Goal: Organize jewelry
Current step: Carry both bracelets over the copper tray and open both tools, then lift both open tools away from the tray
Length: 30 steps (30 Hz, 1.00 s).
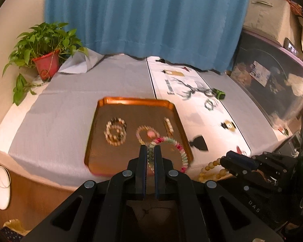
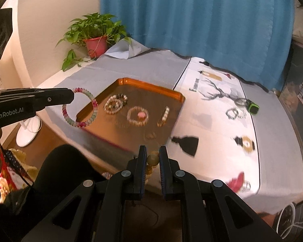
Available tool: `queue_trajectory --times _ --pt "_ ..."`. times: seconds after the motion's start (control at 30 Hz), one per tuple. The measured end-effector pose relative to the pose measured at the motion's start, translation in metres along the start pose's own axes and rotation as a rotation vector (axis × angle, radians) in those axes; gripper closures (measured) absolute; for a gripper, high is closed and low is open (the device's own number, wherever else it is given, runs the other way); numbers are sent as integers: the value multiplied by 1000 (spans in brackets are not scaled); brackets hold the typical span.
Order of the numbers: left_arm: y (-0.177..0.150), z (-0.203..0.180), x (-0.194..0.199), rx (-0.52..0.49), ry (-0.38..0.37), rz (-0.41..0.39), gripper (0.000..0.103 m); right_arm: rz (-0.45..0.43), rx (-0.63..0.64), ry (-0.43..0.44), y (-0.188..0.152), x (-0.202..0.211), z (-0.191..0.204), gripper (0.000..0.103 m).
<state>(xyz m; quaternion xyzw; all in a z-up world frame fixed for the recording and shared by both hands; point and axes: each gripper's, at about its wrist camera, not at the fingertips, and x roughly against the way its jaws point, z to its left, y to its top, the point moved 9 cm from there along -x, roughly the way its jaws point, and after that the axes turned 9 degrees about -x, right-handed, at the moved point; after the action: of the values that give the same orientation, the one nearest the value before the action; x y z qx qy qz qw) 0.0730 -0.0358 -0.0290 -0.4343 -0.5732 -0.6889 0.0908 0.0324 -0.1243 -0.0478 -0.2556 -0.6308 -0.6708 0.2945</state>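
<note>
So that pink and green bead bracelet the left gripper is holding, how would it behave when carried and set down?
The bracelet keeps a round loop while hanging from the left gripper, so it is probably fairly springy, not limp. Its smooth rounded beads look glossy, so it might slip or swing in a pinch on one spot. Dropped onto the copper tray, it would likely settle flat, perhaps sliding a little.

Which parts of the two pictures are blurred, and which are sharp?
Left wrist view: the tray and the bracelets on it smear with motion blur, while the left gripper and its pink-green bracelet stay sharp. Right wrist view: the tray and table prints blur likewise; the right gripper stays crisp.
</note>
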Motion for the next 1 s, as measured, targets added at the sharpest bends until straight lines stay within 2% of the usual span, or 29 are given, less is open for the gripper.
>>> queue_trajectory --times 0.17,0.4,0.67,0.73,0.77,0.8,0.83,0.87,0.93,1.0 --pt "20 21 -34 12 18 11 99 -8 -11 12 32 -37 3 90" --pt "29 49 -90 22 50 60 99 4 -21 41 65 -93 6 90" --pt "33 68 -141 29 69 103 99 26 -31 60 81 -144 9 90" --pt "34 73 -153 23 95 110 94 32 -43 64 82 -154 6 88" --pt "33 76 -158 23 105 118 88 41 -49 60 82 -160 5 77" --pt "31 79 -163 27 117 137 58 67 -48 40 81 -170 2 65" --pt "28 84 -169 40 139 169 14 88 -48 27 79 -176 0 37" --pt "27 87 -171 50 157 173 3 100 -52 24 77 -181 -2 30" --pt "27 90 -165 65 178 132 3 94 -59 16 74 -184 -7 30" --pt "21 92 -160 72 190 148 3 114 -61 17 66 -182 -9 30"
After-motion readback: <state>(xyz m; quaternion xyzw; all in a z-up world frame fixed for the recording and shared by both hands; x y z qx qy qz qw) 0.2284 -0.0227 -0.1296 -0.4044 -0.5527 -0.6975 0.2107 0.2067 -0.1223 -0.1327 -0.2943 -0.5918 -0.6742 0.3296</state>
